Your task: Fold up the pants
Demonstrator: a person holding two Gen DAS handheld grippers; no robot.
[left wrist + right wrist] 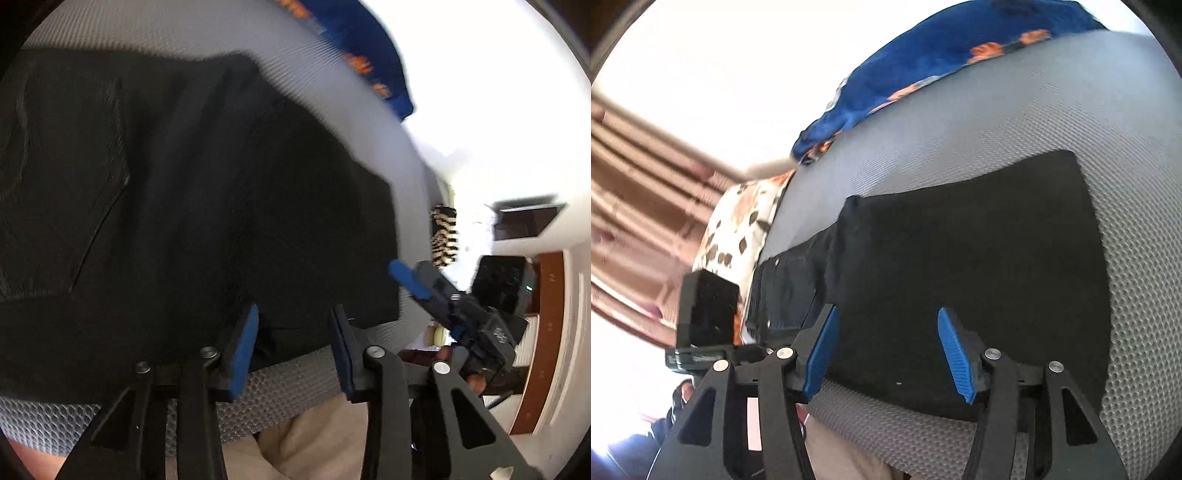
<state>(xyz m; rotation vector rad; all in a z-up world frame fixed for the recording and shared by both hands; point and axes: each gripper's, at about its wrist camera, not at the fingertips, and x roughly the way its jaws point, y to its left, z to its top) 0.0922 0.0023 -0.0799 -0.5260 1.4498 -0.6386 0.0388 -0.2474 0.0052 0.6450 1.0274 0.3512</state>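
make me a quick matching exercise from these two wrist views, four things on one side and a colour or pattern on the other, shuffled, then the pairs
Things:
1. pants
2. mattress cover
3. blanket at the far edge
4. pads of the right gripper

Colours or patterns:
A. grey mesh
B. plain blue
C. black
D. blue with orange print

Pairs: 1-C, 2-A, 3-D, 4-B

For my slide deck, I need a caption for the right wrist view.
Open right hand-held gripper poised over folded black pants on a grey mesh surface.
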